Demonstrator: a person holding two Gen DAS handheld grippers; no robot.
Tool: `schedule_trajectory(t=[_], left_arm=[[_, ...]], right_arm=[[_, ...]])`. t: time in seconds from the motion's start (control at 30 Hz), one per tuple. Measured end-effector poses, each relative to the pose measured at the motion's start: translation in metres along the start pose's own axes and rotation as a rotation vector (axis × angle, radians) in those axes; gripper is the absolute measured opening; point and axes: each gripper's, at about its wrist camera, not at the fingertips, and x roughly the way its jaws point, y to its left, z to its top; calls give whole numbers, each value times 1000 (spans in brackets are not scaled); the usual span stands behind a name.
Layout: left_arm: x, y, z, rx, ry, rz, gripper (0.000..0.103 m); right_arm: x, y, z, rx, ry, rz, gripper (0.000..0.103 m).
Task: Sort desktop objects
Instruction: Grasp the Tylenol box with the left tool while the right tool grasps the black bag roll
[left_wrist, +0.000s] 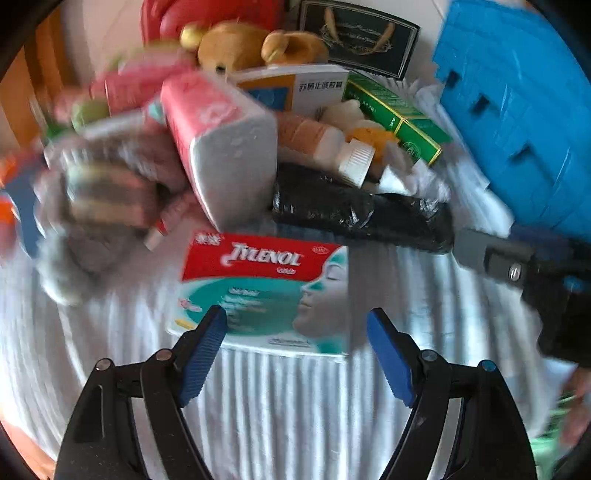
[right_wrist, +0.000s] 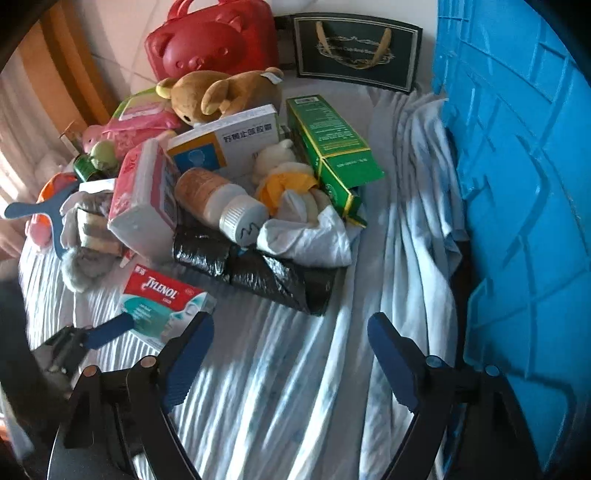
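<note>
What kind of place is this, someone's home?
Probably a home, perhaps a table or bed spread with a striped white cloth. A brown teddy bear, a Tylenol box and a red bear-faced case suggest household clutter.

A white, finely striped cloth (right_wrist: 280, 387) covers the tabletop, rumpled into long folds toward the right, where it bunches against a tall bright blue moulded plastic wall (right_wrist: 517, 184) with ribbed, recessed panels. Behind the surface stands a pale, cream-coloured wall (right_wrist: 110, 33). At the far left runs an orange-brown wooden frame (right_wrist: 70, 74), and beside it hangs a light, pleated curtain (right_wrist: 22, 122) glowing with daylight. Sunlight falls across the cloth in bright bands between bluish shadows.
</note>
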Motion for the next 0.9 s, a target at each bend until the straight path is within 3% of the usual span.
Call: schedule_trajectory(t=[0.1,0.33,0.43,0.57,0.6,0.7,0.8,0.9], left_arm=[[0,5,-9,30,15,105,78],[-9,100,-37,-171,130,237,78],[-23,126,-44,-220,129,311,78],[-49,135,-34,-328,60,195,78],[-51,132,-29,-332,46,170,78],[-44,114,-12,-308,27,115,78],[-25,91,0,-243,42,91,78],[1,73,8,-213,90,107,78]], right_arm=[[8,-2,0,-16,15,16,86],[32,-5,3,-47,27,61,86],[44,-5,12,-58,6,56,87],[61,0,18,-82,32,91,87],[64,4,17,-98,49,85,81],[57,14,8,-143,93,124,62],[48,23,-7,-165,167,232,59],[37,27,-11,-187,152,185,59]])
